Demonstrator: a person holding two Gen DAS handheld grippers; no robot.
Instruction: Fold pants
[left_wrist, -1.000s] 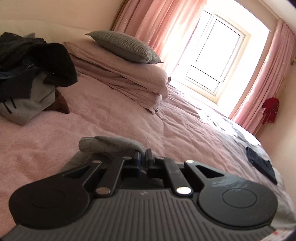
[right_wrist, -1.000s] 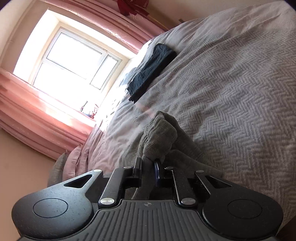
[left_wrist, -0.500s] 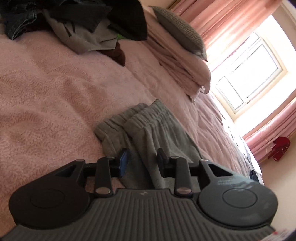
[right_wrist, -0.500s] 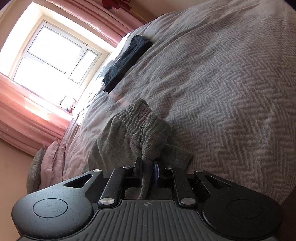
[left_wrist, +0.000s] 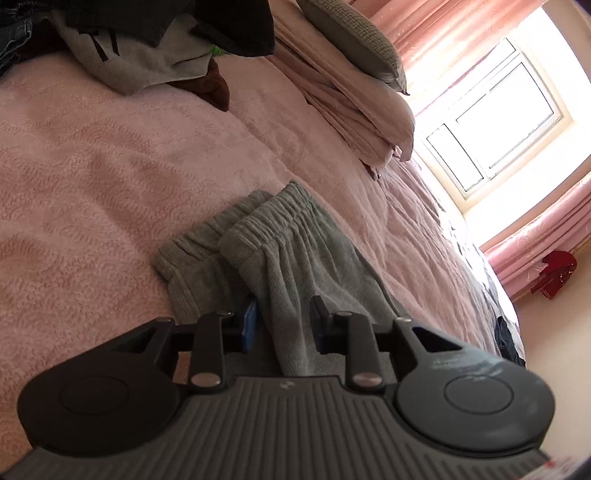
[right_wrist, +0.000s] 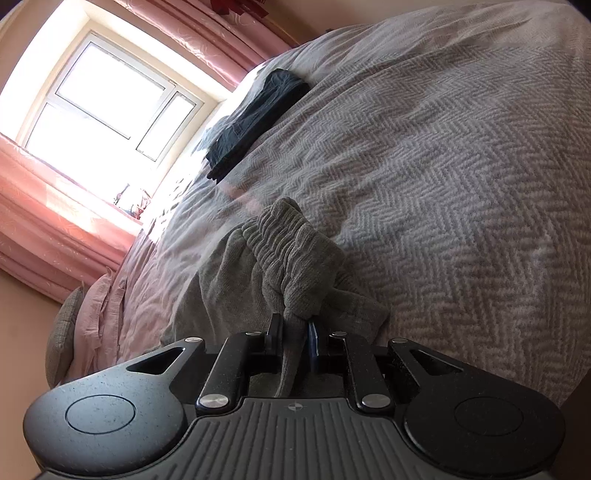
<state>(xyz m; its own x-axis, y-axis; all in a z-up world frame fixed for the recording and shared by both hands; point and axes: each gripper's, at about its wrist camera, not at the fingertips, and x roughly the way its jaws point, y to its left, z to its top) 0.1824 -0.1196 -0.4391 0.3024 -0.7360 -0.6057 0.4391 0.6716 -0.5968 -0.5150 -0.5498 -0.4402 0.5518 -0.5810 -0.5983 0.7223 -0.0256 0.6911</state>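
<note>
Left tool (left_wrist: 282, 325) released pants (left_wrist: 295, 254), now closing.

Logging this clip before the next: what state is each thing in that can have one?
Grey pants: folded over on the bed, waistband bunched.
Left hand-held gripper: jaws closing, pads not yet pressing the pants between them.
Right hand-held gripper: shut on the pants' waistband.
Dark pants: folded, lying flat.
Clothes pile: unfolded heap.
Curtains: drawn back.
</note>
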